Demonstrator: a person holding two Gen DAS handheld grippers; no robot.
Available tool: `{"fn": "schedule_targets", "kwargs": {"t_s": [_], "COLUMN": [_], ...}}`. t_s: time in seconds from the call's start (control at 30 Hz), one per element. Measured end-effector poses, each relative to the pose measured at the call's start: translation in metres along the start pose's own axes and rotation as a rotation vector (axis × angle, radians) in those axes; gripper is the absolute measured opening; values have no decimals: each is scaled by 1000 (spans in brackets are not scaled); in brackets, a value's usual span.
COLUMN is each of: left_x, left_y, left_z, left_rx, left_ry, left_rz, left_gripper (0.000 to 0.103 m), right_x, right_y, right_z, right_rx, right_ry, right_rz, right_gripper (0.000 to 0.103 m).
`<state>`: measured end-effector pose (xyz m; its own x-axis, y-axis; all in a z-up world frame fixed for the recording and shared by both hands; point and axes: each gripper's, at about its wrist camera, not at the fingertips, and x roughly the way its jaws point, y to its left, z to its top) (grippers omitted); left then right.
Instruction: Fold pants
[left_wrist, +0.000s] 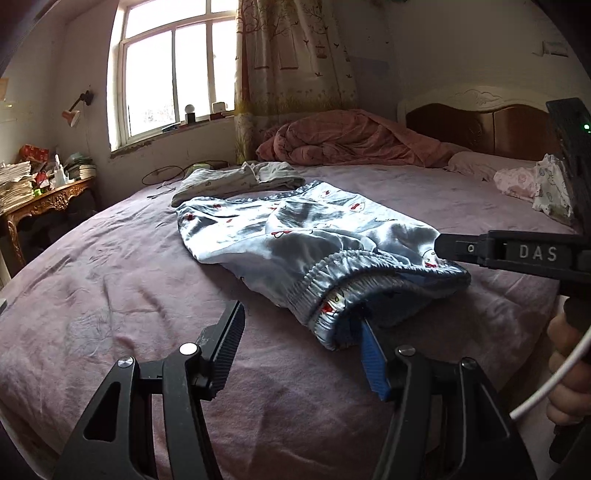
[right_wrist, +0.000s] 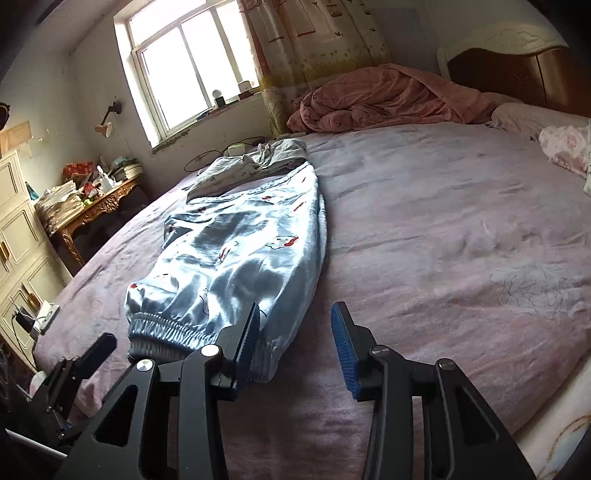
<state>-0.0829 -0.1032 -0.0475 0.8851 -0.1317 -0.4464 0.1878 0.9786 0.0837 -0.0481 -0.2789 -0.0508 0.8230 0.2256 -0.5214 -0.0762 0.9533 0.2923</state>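
Note:
Light blue pants (left_wrist: 295, 236) with cartoon prints lie flat on the purple bedsheet (left_wrist: 110, 280), with the elastic waistband (left_wrist: 332, 280) toward me. My left gripper (left_wrist: 299, 325) is open at the waistband's near corner. Its blue-padded finger (left_wrist: 371, 354) touches the waistband opening, and the other finger rests on bare sheet. In the right wrist view the pants (right_wrist: 240, 251) stretch away toward the window. My right gripper (right_wrist: 297, 328) is open at the other waist corner, and the fabric edge lies against its left finger (right_wrist: 247, 339).
A folded grey garment (left_wrist: 236, 181) lies past the pants' far end, with a cable (left_wrist: 162, 173) beside it. A rumpled pink quilt (left_wrist: 351, 140) and a headboard (left_wrist: 480, 122) are at the back. Printed clothes (left_wrist: 524, 184) lie at the right. A cluttered desk (left_wrist: 48, 199) stands left of the bed.

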Motion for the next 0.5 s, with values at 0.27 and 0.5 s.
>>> {"fn": "schedule_targets", "kwargs": {"t_s": [0.27, 0.5], "left_x": [-25, -34], "left_y": [25, 108], "left_z": [5, -5], "left_rx": [-80, -149], "left_ry": [-81, 43], "left_rz": [115, 237], "left_gripper": [5, 5], "right_x": [4, 14], "right_y": [0, 9], "right_z": [7, 23], "right_rx": [-40, -111], "right_ry": [15, 38], "right_rz": [-38, -14], "right_gripper": [42, 42]}}
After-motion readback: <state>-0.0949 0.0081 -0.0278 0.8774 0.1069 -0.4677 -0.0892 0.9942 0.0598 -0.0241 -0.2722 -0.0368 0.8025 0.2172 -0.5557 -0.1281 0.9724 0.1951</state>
